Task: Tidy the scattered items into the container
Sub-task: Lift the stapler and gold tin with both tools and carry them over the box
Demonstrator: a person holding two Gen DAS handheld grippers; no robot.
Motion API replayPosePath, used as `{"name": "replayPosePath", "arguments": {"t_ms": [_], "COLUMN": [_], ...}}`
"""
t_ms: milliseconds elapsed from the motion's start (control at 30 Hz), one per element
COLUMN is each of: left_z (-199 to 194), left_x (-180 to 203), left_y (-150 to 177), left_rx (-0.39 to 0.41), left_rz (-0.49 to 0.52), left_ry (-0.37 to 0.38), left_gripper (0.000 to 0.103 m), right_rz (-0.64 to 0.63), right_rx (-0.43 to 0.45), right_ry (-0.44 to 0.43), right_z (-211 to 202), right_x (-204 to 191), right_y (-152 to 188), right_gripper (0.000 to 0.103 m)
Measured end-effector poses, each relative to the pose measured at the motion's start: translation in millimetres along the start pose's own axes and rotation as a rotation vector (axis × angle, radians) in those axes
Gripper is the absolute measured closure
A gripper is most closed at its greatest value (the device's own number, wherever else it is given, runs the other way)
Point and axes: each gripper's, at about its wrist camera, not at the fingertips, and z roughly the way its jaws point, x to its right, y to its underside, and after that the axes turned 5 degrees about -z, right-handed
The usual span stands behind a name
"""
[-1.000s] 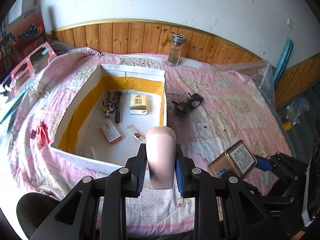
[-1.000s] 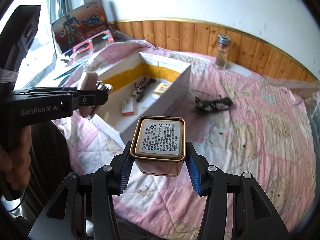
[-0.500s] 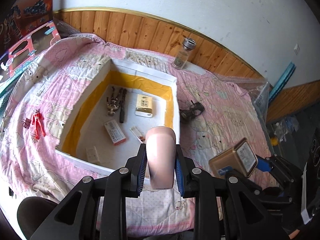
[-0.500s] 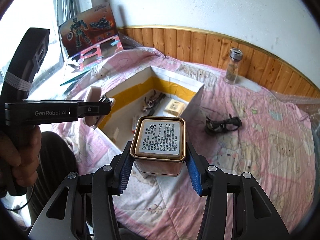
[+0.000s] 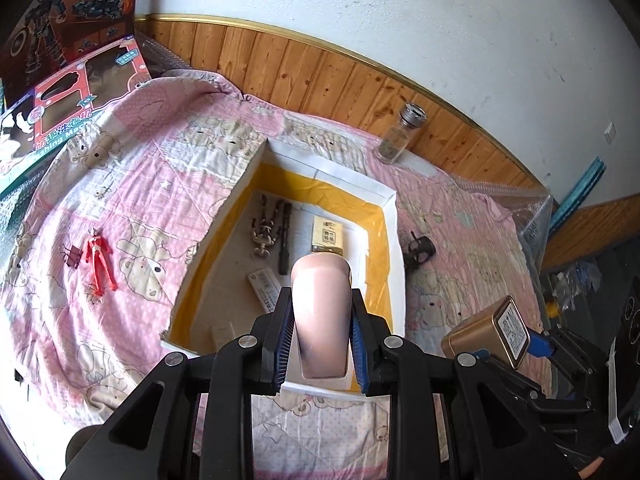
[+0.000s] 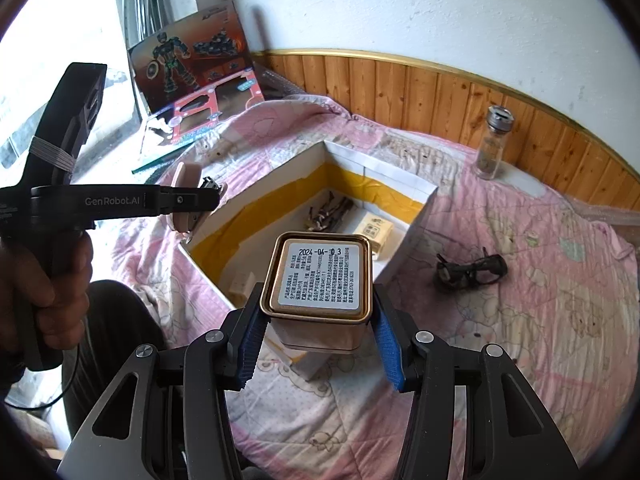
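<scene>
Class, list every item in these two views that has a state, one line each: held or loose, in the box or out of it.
Left gripper: shut on pink case.
Pink case: held above box.
Right gripper: shut on gold tin.
Gold tin: held, outside box.
Box: open, partly filled.
Glasses: loose on quilt.
Glass jar: upright, outside box.
Red figure: lying on quilt.

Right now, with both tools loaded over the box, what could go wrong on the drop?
1. The left tool holds the pink case over the near wall of the box; let go here and it may clip the rim and fall onto the quilt.
2. The gold tin in the right tool could land on the small packet already inside.
</scene>
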Motion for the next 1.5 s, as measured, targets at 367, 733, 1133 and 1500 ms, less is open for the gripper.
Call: {"name": "replayPosePath", "arguments": {"t_ms": [367,733,1133,1500], "left_z": [25.4,59.4,96.0,123.3], "left_x": [3.3,9.4,8.3,9.0], "left_y": [-0.1,5.9,12.8,19.9], "left_rx": [-0.065,-0.145,-0.229,-0.289], "left_rz": [0.004,0.017,-0.003,-0.024], "left_ry": [0.023,0.031,0.004,-0.046], "left_gripper": [0.076,0.076,0.076,0.076], "right_rz": [-0.034,-0.083,-0.157,-0.225], "right_rx": [-0.032,-0.11,-0.214,-0.296], "right_ry": [-0.061,-0.098,-0.116,-0.095], "right_z": [27.1,68.5,122.3,158.1], "right_x": [8.4,23.6,36.7,46.6], "right_y": [-37.9,-62.3,-69.7,-66.9], "right_gripper": [0.051,0.05,0.05,0.05]}}
